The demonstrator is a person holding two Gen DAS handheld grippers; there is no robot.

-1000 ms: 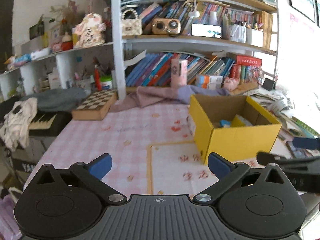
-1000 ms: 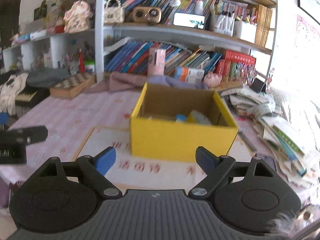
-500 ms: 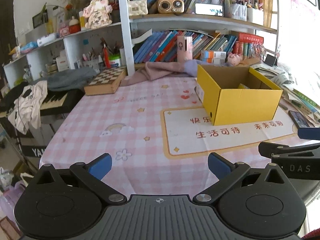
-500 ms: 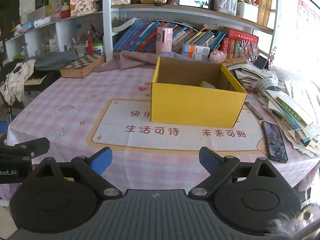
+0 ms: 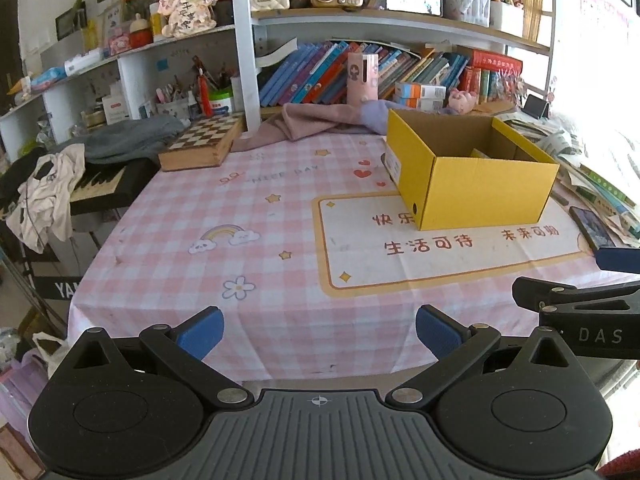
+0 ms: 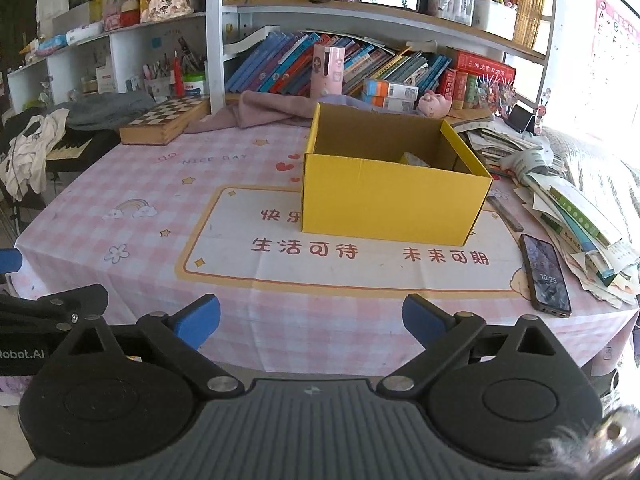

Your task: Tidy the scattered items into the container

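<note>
- Both views have drawn back from the box since a second ago: it filled the middle of each picture then, and now the whole near edge of the desk shows, so both hands have backed off and dropped a little.
- Box: yellow, open-topped, on the desk's printed mat, long axis running roughly left to right across the right view. Something pale lies inside against the far wall; too little shows to name it.
- From the right tongs the box sits at about 12 o'clock, slightly toward 1, well apart, with bare mat between.
- From the left tongs the box lies at about 1 o'clock, further off, one corner turned toward that camera. My judgement: the right hand is the nearer.
- Loose things in reach are few: a phone at about 2 o'clock from the right tongs, near the desk's right edge, long axis pointing away from the camera; a dark strip just right of the box.
- Whether either belongs to the job I cannot tell; the desk in front of the box is bare, so the tidying looks close to done.
- Right tongs: opening, nearly full spread, nothing between.
- Left tongs: spread wide, empty.
- Each tool's side shows at the edge of the other's view, so they hang side by side, apart.
</note>
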